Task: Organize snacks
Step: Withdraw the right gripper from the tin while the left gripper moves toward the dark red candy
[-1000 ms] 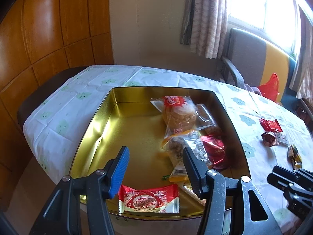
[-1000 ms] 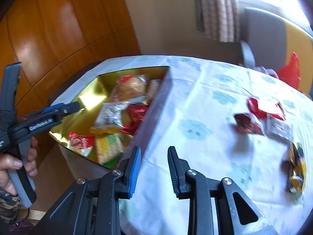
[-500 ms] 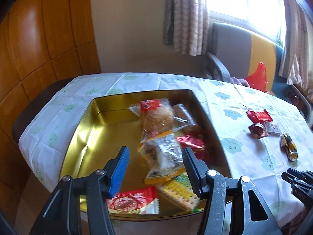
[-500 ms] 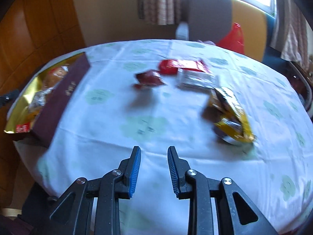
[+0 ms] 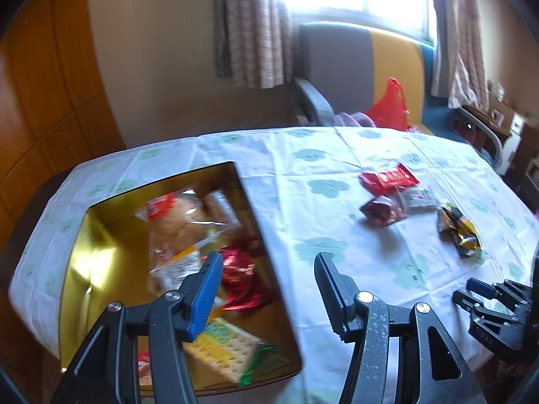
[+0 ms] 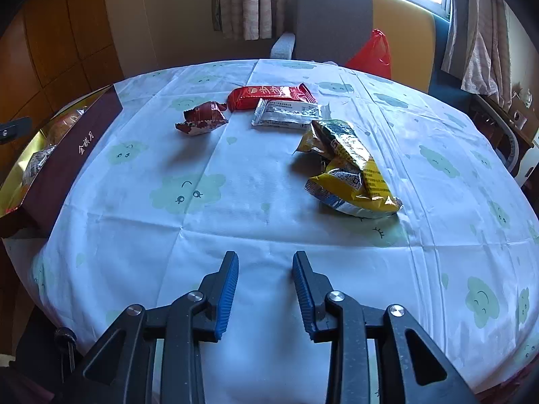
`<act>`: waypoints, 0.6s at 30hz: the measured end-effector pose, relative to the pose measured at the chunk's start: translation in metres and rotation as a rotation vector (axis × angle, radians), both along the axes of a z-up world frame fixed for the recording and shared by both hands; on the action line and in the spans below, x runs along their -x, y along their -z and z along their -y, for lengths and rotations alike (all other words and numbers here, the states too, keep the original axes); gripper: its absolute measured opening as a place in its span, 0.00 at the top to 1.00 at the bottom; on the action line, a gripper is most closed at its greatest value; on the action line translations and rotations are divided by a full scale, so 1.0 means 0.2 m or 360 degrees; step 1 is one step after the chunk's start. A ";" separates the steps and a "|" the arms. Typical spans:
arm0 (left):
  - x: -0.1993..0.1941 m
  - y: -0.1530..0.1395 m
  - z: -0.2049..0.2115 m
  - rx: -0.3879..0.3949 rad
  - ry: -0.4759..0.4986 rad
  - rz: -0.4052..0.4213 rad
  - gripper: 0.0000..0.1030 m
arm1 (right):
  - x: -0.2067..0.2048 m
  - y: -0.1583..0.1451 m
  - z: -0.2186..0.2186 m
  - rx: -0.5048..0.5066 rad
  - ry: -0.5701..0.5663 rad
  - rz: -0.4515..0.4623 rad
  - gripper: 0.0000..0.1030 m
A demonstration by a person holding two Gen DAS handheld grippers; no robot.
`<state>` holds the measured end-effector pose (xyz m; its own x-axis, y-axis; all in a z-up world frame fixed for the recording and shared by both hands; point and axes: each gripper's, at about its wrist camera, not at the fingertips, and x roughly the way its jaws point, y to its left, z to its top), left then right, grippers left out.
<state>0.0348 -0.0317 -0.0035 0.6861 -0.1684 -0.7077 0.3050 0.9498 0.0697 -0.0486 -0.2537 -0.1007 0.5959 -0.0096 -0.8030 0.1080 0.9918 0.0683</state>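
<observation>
A gold tin with a maroon outer wall holds several snack packets, among them a bun pack and a red foil pack. On the cloth lie a dark red wrapper, a long red packet, a silver packet and a yellow packet. My left gripper is open and empty above the tin's right wall. My right gripper is open and empty over the table's near edge, well short of the loose snacks.
A round table with a cloud-print cloth. A grey and yellow armchair with a red bag stands behind it. Wood panelling is at the left; a curtained window is at the back.
Both grippers have swung right: the left view now takes in the loose snacks beside the tin, and the right view faces them squarely. Both stay open and empty.
</observation>
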 end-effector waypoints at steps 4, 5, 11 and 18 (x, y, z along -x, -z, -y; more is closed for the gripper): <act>-0.03 0.04 0.11 0.0010 0.0075 -0.0073 0.44 | 0.01 0.01 0.00 -0.0007 -0.0007 0.0035 0.65; -0.03 0.05 0.13 0.0014 0.0089 -0.0094 0.44 | 0.02 0.01 0.00 -0.0009 -0.0009 0.0044 0.65; -0.06 0.10 0.26 0.0048 0.0165 -0.0195 0.44 | 0.03 0.02 0.00 -0.0011 -0.0015 0.0096 0.64; -0.16 0.17 0.42 0.0118 0.0243 -0.0377 0.42 | 0.04 0.02 0.00 -0.0019 -0.0016 0.0134 0.60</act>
